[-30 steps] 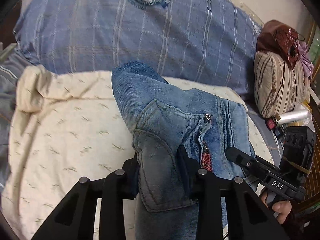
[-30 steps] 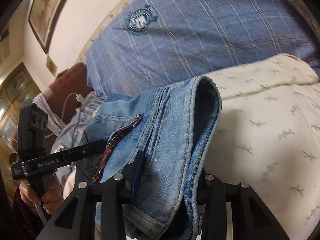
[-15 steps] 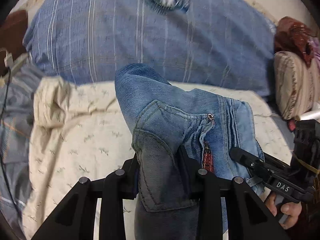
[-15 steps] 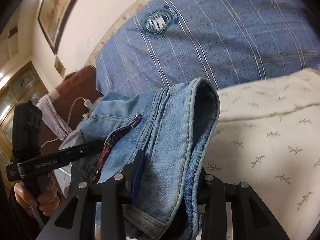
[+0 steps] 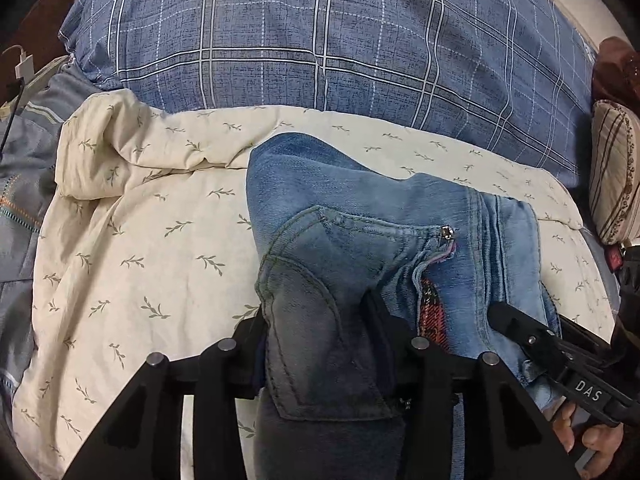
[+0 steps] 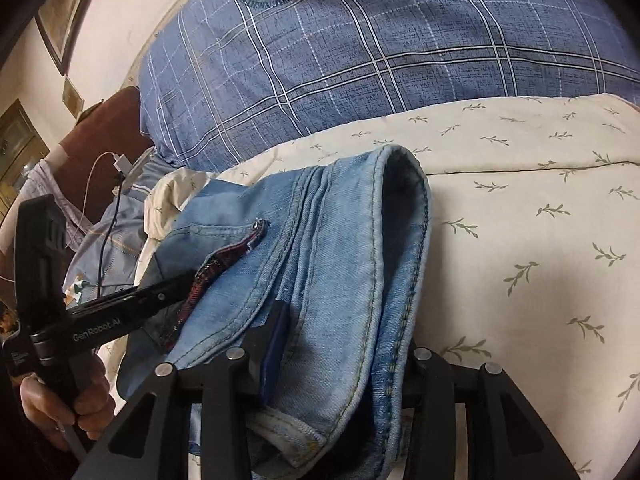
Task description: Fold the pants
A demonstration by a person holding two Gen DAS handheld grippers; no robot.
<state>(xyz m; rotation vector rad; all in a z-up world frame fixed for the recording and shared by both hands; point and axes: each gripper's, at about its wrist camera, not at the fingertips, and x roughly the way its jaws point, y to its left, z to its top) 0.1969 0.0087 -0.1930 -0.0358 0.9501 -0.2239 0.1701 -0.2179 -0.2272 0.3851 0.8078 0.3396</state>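
Over the cream quilt [image 5: 132, 264], both tools tilted down, jeans [image 5: 340, 240] between their jaws.

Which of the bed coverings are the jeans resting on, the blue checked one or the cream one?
The cream sheet with small leaf sprigs lies under the jeans. The blue checked cover with a round crest lies beyond them, untouched.

Home bedroom, bed spread with a cream leaf-print quilt [image 5: 132, 264], large blue plaid pillow [image 5: 320, 40] with a crest against the wall, striped cushion [image 5: 612, 176] at the side, framed picture [image 6: 60, 20] on the wall, white charging cable [image 6: 104, 168] beside the bed
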